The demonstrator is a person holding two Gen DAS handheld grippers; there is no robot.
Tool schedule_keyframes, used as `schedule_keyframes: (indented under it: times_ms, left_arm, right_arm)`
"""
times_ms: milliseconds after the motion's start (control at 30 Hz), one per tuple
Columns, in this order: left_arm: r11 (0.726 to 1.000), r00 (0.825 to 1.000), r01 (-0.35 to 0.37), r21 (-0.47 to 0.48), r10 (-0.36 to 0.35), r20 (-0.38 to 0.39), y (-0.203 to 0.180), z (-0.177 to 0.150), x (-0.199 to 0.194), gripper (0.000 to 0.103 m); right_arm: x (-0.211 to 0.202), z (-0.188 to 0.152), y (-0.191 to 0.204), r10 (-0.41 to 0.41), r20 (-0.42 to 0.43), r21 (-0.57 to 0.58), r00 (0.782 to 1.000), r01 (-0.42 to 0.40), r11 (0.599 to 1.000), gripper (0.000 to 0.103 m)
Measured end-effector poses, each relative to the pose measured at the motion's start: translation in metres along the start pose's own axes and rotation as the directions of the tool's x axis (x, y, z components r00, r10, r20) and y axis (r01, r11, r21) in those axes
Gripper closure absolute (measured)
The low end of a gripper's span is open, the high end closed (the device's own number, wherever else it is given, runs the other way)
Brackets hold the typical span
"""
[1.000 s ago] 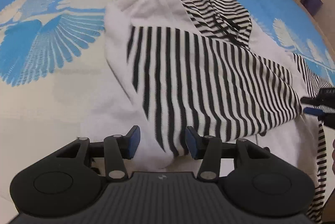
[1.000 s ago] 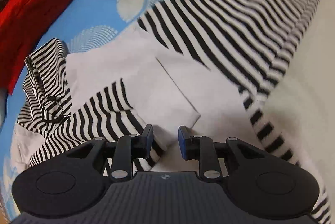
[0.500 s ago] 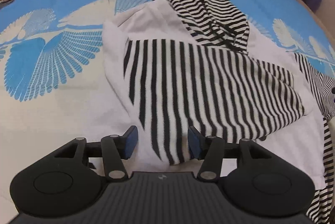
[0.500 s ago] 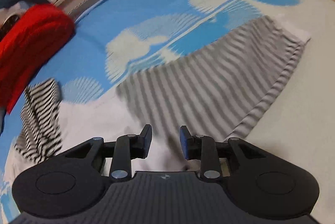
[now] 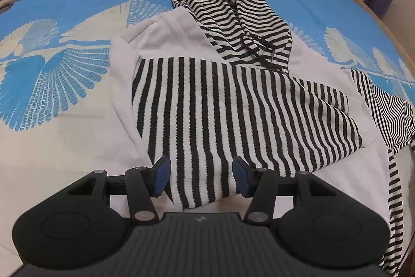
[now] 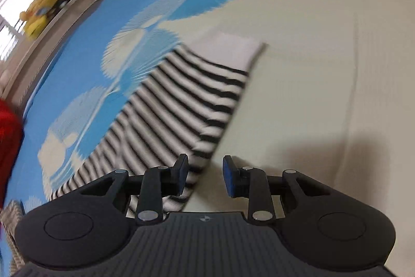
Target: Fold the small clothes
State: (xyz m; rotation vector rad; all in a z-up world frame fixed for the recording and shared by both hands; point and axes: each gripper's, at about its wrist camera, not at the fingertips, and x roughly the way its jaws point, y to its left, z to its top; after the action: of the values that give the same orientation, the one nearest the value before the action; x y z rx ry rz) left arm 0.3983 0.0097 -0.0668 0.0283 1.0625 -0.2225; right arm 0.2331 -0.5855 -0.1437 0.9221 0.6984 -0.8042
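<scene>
- The left gripper [image 5: 199, 179] has its jaws apart and empty, with the striped sleeve [image 5: 233, 116] of the hoodie [image 5: 166, 33] lying just ahead between them.
- The right gripper [image 6: 203, 176] is likewise spread with nothing held; the other sleeve [image 6: 181, 106] runs ahead-left.
- The knit looks soft, light and floppy, so pinch at the white cuff [image 6: 238, 49].

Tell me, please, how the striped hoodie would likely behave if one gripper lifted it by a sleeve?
The hoodie would probably drape limply: it lies creased and folded over itself. Its knit looks grippy rather than slippery. The far sleeve would likely trail across the bedspread.
</scene>
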Motion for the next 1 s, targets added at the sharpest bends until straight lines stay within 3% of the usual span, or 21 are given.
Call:
schedule_keyframes:
  times_ms: [167,400,467,567,667,867,1000]
  left_arm:
    - [1.000,1.000,-0.004,0.000,0.004,-0.002,-0.001,0.000,0.002,0.045]
    - [1.000,1.000,-0.009,-0.009,0.009,-0.004,0.003,0.001,0.004,0.045]
    - [1.000,1.000,-0.009,-0.013,0.009,-0.003,0.004,0.001,0.004,0.045]
    - [1.000,1.000,-0.009,-0.018,0.009,-0.002,0.006,0.001,0.003,0.045]
    - [1.000,1.000,-0.011,-0.025,0.011,-0.002,0.008,0.001,0.002,0.045]
    - [0.997,1.000,-0.016,-0.074,0.017,0.015,0.022,0.004,-0.004,0.045]
    - [0.989,0.999,-0.022,-0.147,0.027,0.030,0.043,0.007,-0.012,0.045]
  right_arm:
    - [0.009,0.013,-0.013,0.073,0.060,0.058,0.996,-0.076,0.995,0.073]
    - [0.019,0.023,-0.016,0.074,0.138,0.066,0.988,-0.084,0.994,0.076]
    - [0.020,0.024,-0.017,0.063,0.149,0.069,0.987,-0.074,0.995,0.088]
    - [0.024,0.025,-0.015,0.037,0.165,0.073,0.986,-0.050,0.996,0.095]
    - [0.019,0.023,-0.010,0.015,0.191,0.061,0.982,-0.027,0.998,0.096]
    - [-0.002,0.019,0.024,-0.052,0.285,-0.075,0.957,0.076,0.994,0.098]
    - [-0.039,-0.001,0.087,0.048,0.389,-0.274,0.920,0.066,0.959,0.098]
